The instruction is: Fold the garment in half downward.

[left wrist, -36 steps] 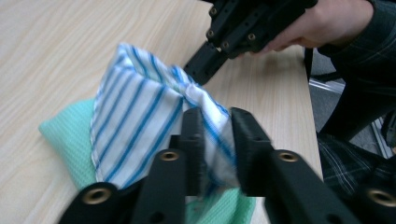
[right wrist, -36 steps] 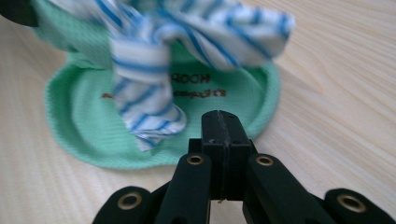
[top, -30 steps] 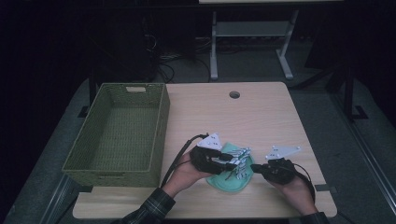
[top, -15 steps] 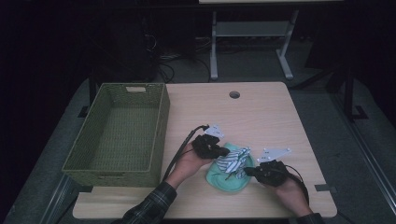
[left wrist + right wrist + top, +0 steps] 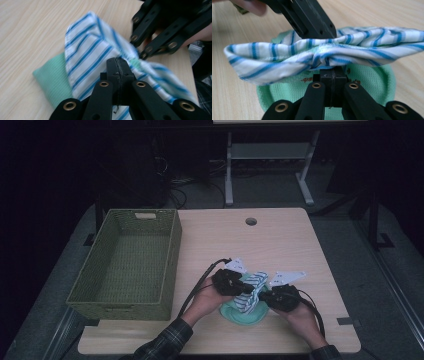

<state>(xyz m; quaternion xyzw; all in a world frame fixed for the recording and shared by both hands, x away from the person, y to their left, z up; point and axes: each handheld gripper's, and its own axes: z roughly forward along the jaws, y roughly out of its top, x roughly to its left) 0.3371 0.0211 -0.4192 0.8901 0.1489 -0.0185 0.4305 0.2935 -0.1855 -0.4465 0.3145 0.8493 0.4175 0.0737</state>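
I have both tools on the striped cloth now; it sits at the near edge of the bench, right of the middle, lifted a little over a green cloth that lies flat beneath it. My left hand-held gripper has just been closing, and its jaws are now pressed together on a fold of the striped cloth, as its own view shows; my right hand-held gripper pinches the opposite side of the same cloth, jaws tight, with the fabric bunched into a knot-like gather at the tips. In the high view the left hand-held gripper and the right hand-held gripper face each other across the cloth, close together.

By my reading the work is a folding or tidying of these cloths, with the woven basket at the left of the bench the likely place for them; it stands empty, so nothing is stowed yet. The grasp on both sides is done; what I judge is left is to draw the striped cloth out or fold it, carry it left to the basket, then deal with the green cloth, which neither tool holds.
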